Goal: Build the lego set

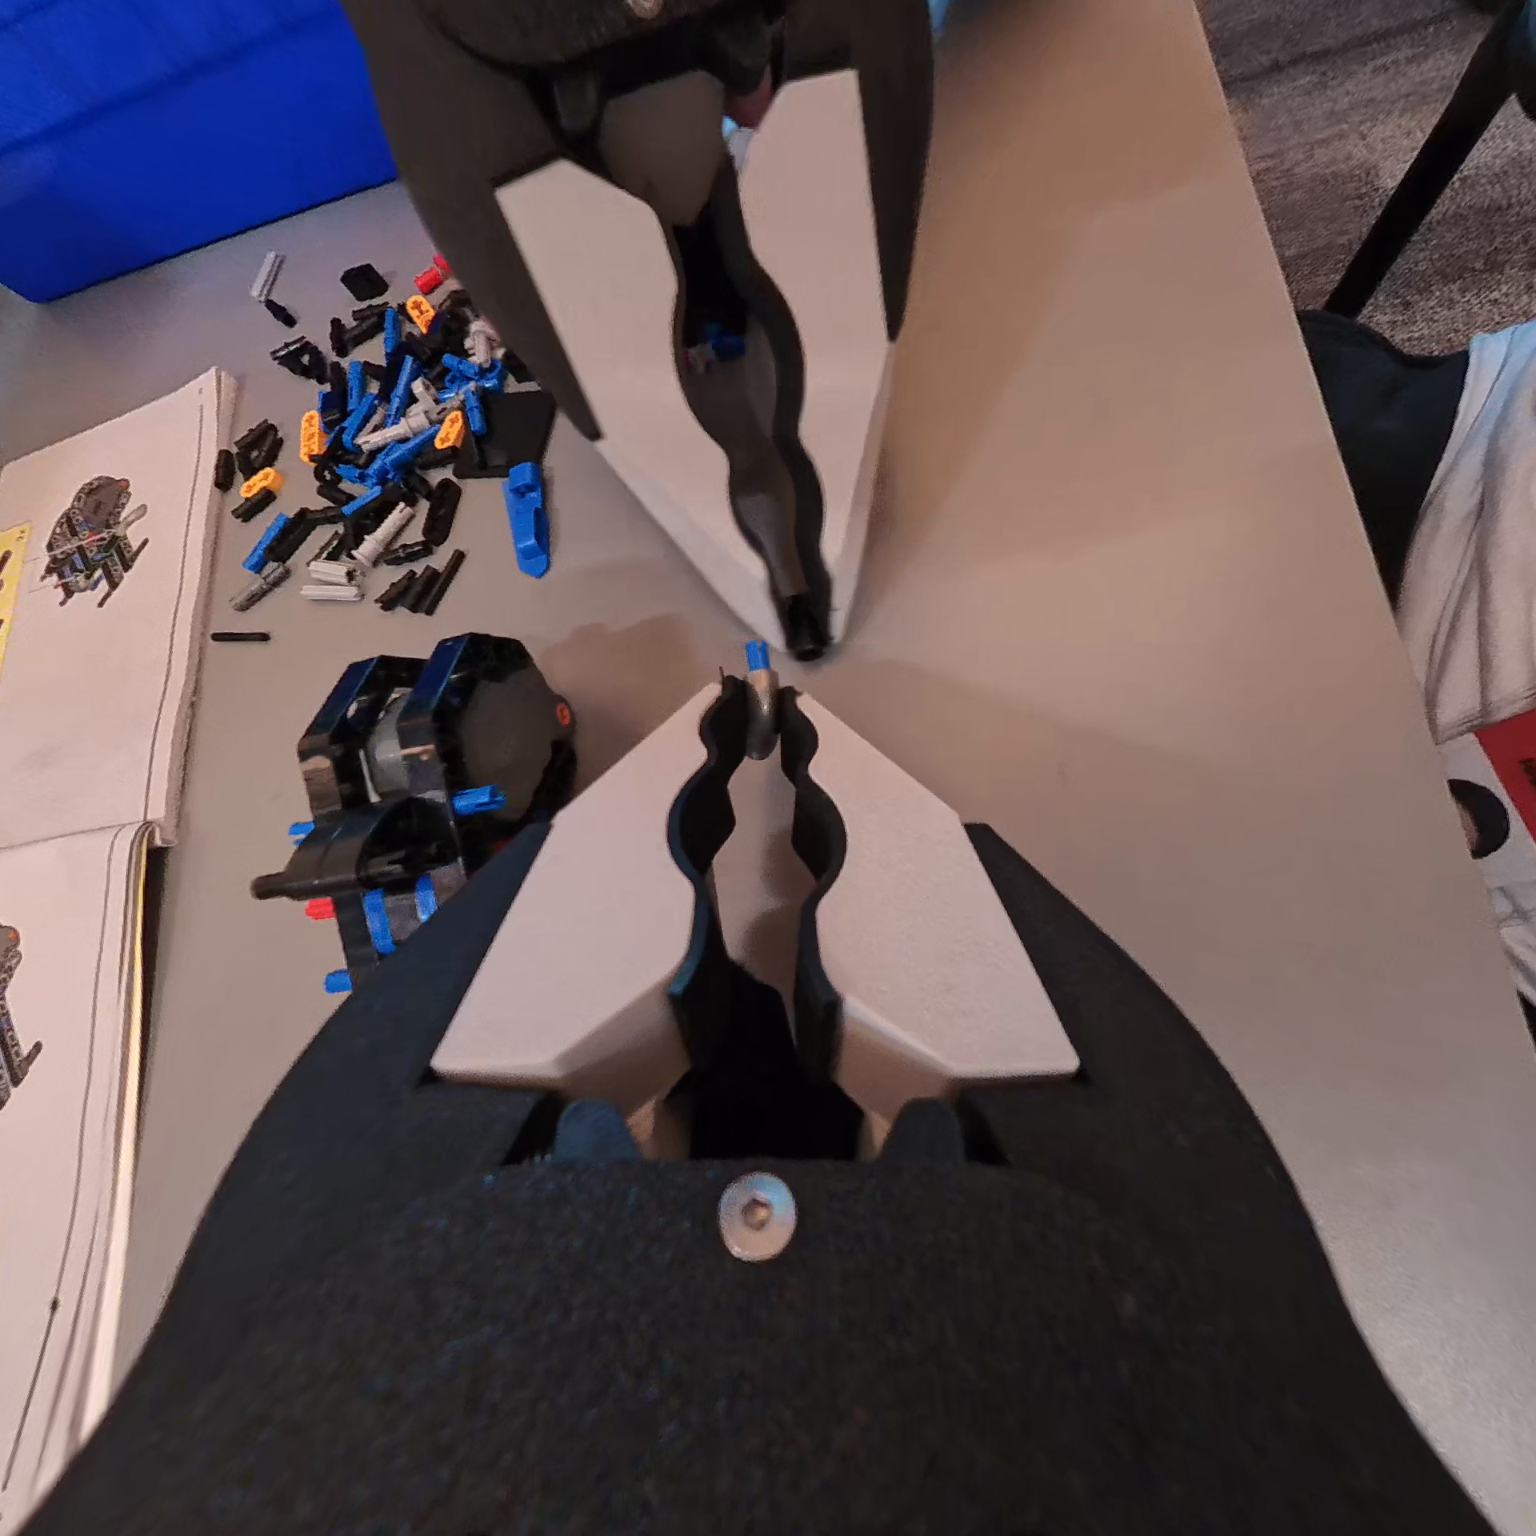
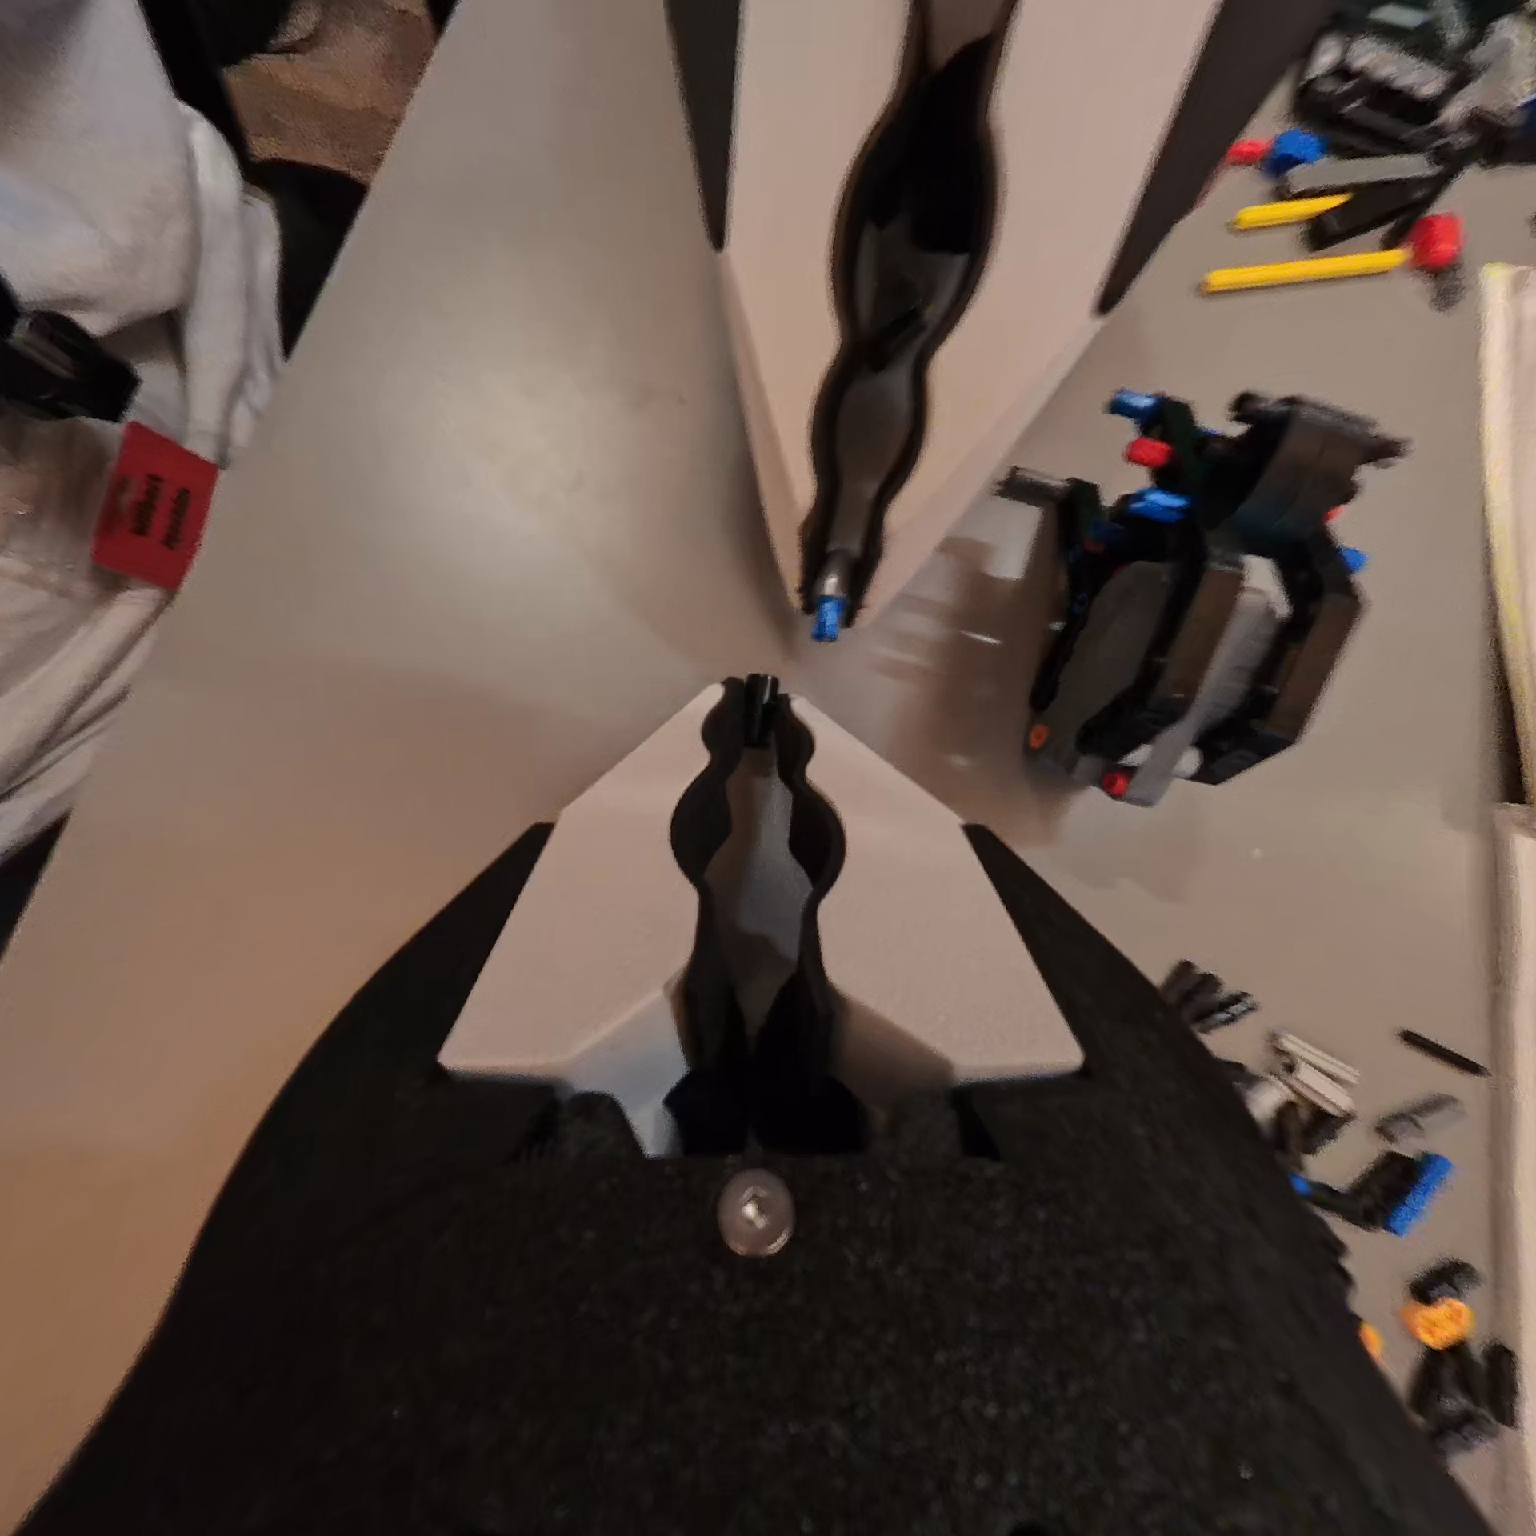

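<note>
1. Blue bin (image 1: 166,125): far left corner of the desk (image 1: 1080,499); contents not visible.
2. Instruction booklet (image 1: 91,598): open, flat at the left edge of the desk, printed pages up.
3. Loose lego parts (image 1: 382,449): heap of blue, black, grey and orange pins and connectors, just right of the booklet. One long blue piece (image 1: 528,519) lies at the heap's right edge.
4. Partly built lego model (image 1: 424,781): black frame with grey core and blue and red pins, on the desk below the heap, left of the left tool. In the right wrist view it appears at right (image 2: 1205,598), blurred.
5. Left tool (image 1: 758,706): fingers nearly closed, tips clenched on a grey and blue pin (image 1: 758,673); the blue end sticks out past the tips. Tool points forward, above the desk, tip to tip with the other tool.
6. Right tool (image 2: 755,706): fingers nearly closed, tips grasping a small black pin (image 2: 758,702). In the left wrist view it comes down from the top of the frame (image 1: 806,632), angled toward the left tool.
7. Gap between the two held parts: small; they are close together but apart.
8. Person: white clothing (image 1: 1479,532) at the right edge of the desk, with a red tag (image 2: 154,507).
</note>
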Motion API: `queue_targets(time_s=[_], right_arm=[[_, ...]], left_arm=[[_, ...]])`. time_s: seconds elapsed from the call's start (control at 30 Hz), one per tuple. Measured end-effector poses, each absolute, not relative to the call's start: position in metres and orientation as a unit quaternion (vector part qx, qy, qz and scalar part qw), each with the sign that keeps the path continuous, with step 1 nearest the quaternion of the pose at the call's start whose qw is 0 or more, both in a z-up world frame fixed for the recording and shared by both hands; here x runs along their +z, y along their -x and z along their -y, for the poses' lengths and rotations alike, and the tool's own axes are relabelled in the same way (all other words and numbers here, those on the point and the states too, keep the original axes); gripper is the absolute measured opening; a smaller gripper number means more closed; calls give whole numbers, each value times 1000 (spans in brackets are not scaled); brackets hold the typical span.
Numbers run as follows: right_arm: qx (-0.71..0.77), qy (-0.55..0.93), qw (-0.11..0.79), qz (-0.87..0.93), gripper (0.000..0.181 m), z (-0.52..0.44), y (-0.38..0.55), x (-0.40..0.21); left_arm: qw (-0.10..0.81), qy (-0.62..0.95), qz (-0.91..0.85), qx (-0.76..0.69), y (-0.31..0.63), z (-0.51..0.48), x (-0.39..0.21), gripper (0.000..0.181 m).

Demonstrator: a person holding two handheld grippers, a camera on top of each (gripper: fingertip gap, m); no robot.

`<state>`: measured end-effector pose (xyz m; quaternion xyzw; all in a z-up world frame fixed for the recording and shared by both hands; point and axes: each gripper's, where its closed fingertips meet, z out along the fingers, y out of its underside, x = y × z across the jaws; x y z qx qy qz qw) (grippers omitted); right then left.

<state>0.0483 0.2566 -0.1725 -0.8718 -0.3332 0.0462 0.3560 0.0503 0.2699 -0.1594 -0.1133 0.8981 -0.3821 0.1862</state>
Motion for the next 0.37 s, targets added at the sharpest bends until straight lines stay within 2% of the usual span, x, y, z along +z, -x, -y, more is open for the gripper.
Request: queue_targets(time_s=[0.17, 0.37], right_arm=[[15, 866, 392, 309, 6, -263, -58, -149], [18, 873, 374, 312, 6, -261, -56, -156]], left_arm=[[193, 102, -901, -375, -48, -267, -161, 6], [197, 101, -903, -368, -49, -267, -165, 7]])
